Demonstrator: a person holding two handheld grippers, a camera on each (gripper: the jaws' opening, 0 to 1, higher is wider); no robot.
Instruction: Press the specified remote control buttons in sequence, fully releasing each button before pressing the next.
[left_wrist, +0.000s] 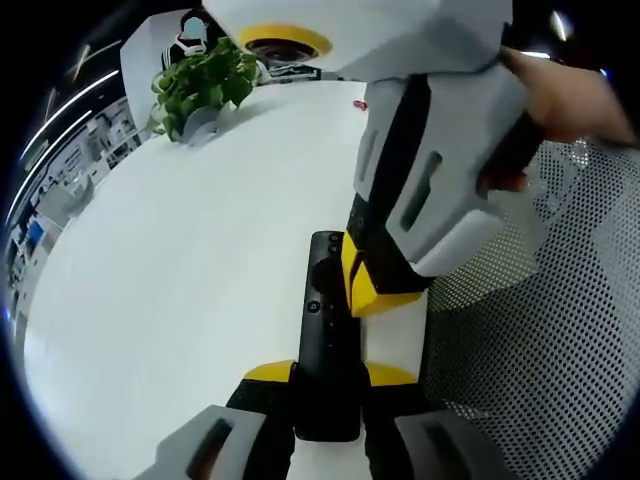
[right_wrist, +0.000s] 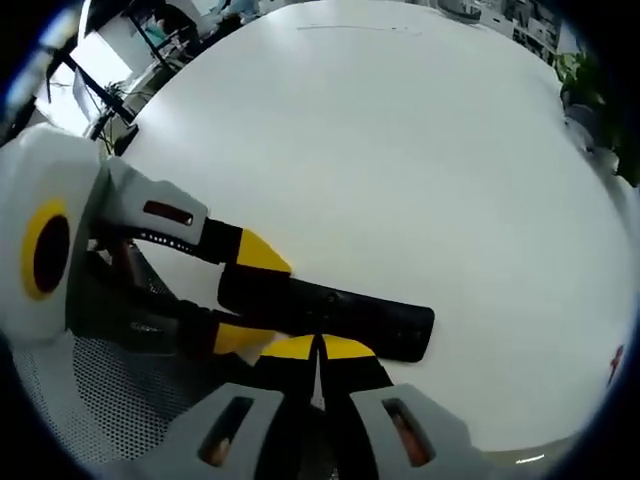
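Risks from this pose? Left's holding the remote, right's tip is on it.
1. The remote lies near the table edge; a hard push could slide it off.
2. The right gripper has its jaws shut, and the blunt tip may cover neighbouring buttons.
3. The left gripper clamps only the remote's near end, so pressing further along may pivot it.

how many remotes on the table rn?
1. The black remote lies on the white table, held at its near end in the left claw; right claw at its buttons.
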